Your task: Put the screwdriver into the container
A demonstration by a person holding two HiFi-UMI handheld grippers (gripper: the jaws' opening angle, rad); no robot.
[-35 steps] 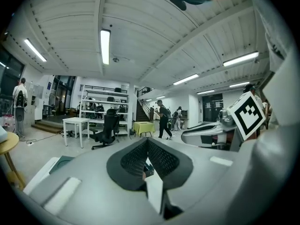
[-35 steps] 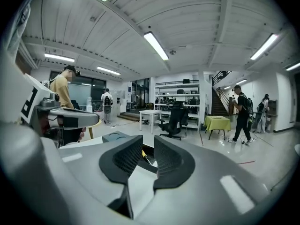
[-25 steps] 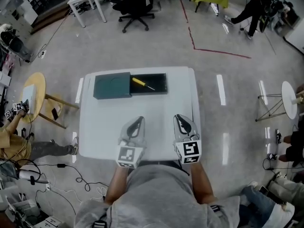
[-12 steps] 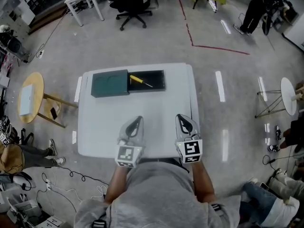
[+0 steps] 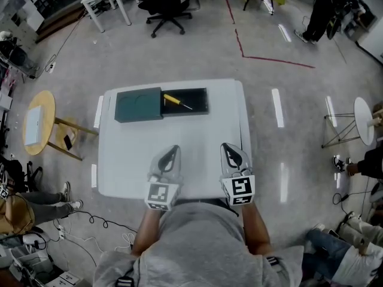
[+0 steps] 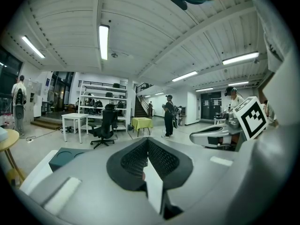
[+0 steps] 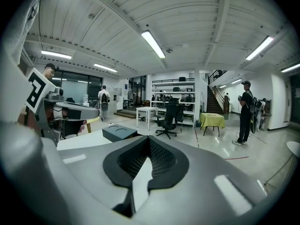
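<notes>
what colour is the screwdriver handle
The screwdriver handle is yellow; the head view shows it best.

A white table [image 5: 179, 137] stands on a grey floor [image 5: 287, 46]. Near the table's far edge lies a long dark container [image 5: 200, 107]. A dark green lid [image 5: 139, 105] covers its left part, and in the open right part a yellow-handled screwdriver [image 5: 175, 102] lies slanted. Over the near edge the left tool [image 5: 173, 152] and the right tool [image 5: 228, 149] sit side by side, well apart from the container, each with its jaws together and empty. A round wooden stool [image 5: 37, 121] stands left of the table, and an office chair [image 5: 169, 8] stands beyond it.
</notes>
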